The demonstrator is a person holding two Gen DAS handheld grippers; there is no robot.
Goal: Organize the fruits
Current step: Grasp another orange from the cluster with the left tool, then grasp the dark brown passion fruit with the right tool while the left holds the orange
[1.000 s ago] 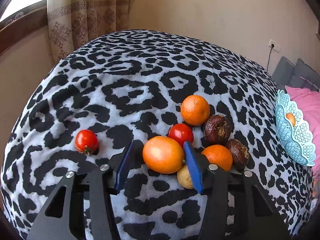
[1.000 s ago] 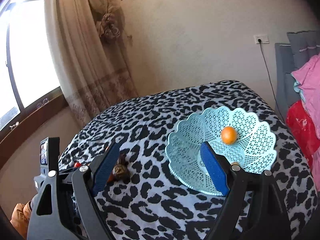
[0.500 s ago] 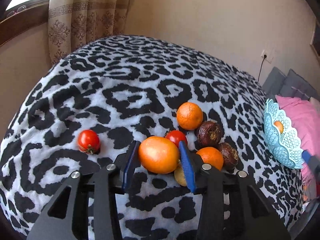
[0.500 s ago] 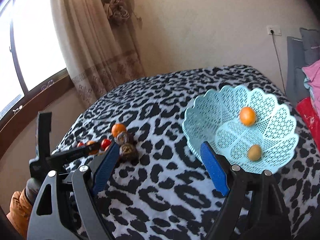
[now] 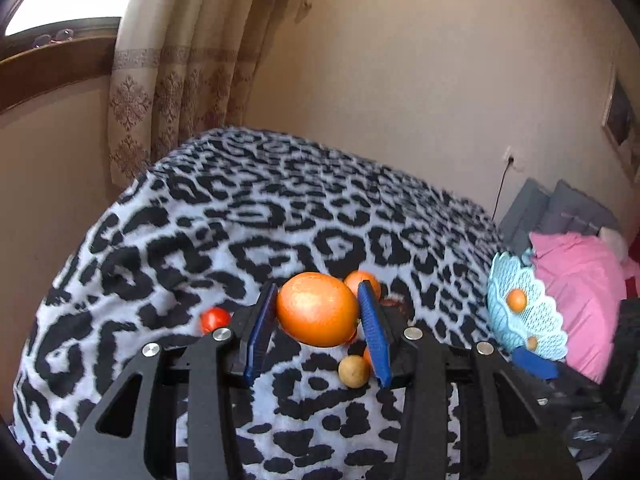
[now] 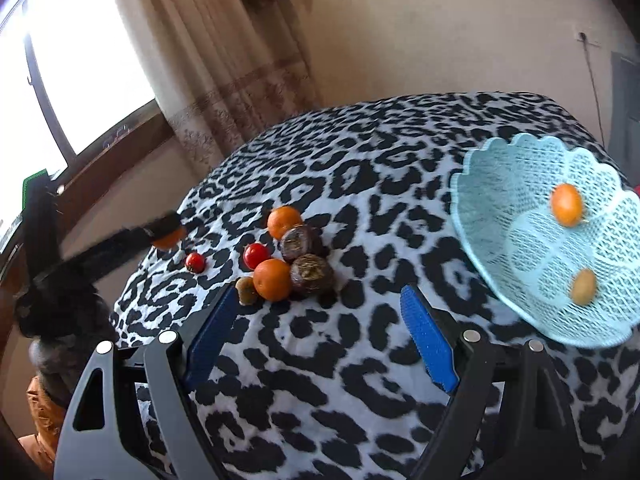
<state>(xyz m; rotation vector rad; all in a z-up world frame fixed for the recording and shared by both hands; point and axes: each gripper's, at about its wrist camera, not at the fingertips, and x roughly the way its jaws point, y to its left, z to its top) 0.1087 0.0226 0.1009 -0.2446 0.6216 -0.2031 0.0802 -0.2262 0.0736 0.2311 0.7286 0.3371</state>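
Note:
My left gripper (image 5: pixel 317 291) is shut on a large orange (image 5: pixel 318 308) and holds it lifted above the leopard-print bed (image 5: pixel 280 208). In the right wrist view the left gripper (image 6: pixel 160 232) hangs left of the fruit pile. The pile holds two oranges (image 6: pixel 273 279), two dark passion fruits (image 6: pixel 298 243), two tomatoes (image 6: pixel 256 255) and a small tan fruit (image 6: pixel 245 290). My right gripper (image 6: pixel 319 295) hovers open near the pile, its jaws closing slightly with nothing between them. The light blue basket (image 6: pixel 520 184) at the right holds a small orange (image 6: pixel 566 210) and a tan fruit (image 6: pixel 583 286).
A window and curtain (image 6: pixel 224 80) stand beyond the bed's far left. Pink bedding (image 5: pixel 580 280) and grey cushions (image 5: pixel 560 208) lie behind the basket (image 5: pixel 500 280). A wall socket with a cable (image 5: pixel 510 158) is on the far wall.
The left jaws closed on the large orange and raised it off the bed. The right gripper swung left and lower, from over the basket toward the fruit pile.

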